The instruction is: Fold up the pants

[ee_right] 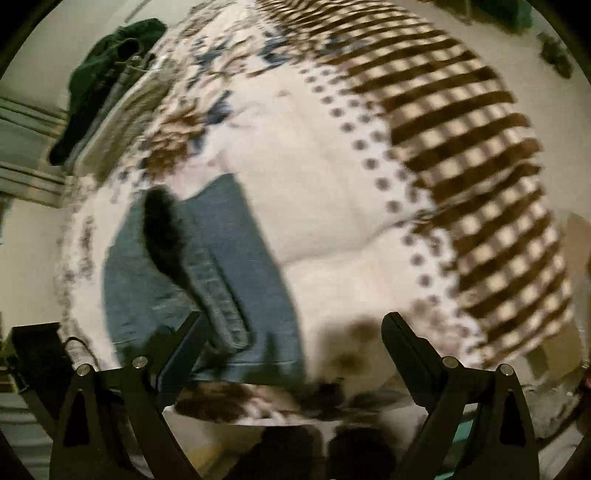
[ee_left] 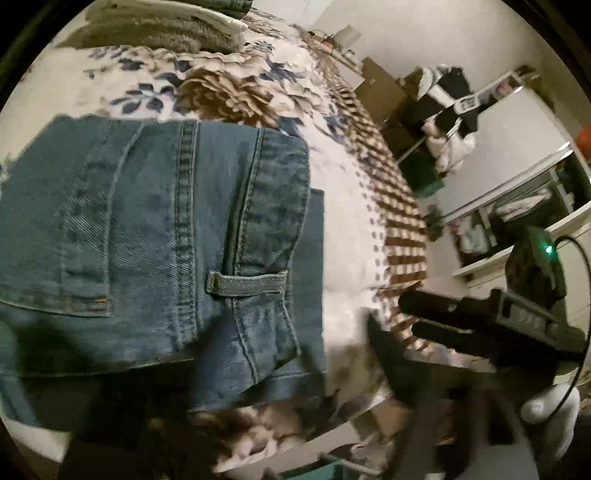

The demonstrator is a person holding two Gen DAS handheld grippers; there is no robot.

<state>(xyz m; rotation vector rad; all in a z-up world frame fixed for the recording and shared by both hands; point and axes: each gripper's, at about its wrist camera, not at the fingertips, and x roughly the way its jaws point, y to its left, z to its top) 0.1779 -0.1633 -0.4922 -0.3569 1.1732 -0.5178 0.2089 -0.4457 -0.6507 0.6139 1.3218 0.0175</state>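
Blue denim pants [ee_left: 159, 236] lie folded on the bed, waistband and belt loop [ee_left: 247, 282] facing me, filling the left of the left wrist view. My left gripper's own fingers are hidden in the dark blur at the bottom of that view. My right gripper shows there at the right [ee_left: 406, 317] as dark fingers above the bed's edge, apart from the pants. In the right wrist view the pants [ee_right: 207, 266] lie at centre left. My right gripper [ee_right: 291, 325] is open and empty, its left finger [ee_right: 184, 343] over the pants' near edge.
The bed has a floral and brown-checked blanket [ee_left: 354, 155] [ee_right: 461, 177]. Folded towels and clothes [ee_left: 166, 26] are stacked at the far side; dark clothing [ee_right: 107, 74] lies there too. White shelves and furniture [ee_left: 517, 155] stand beyond the bed's right edge.
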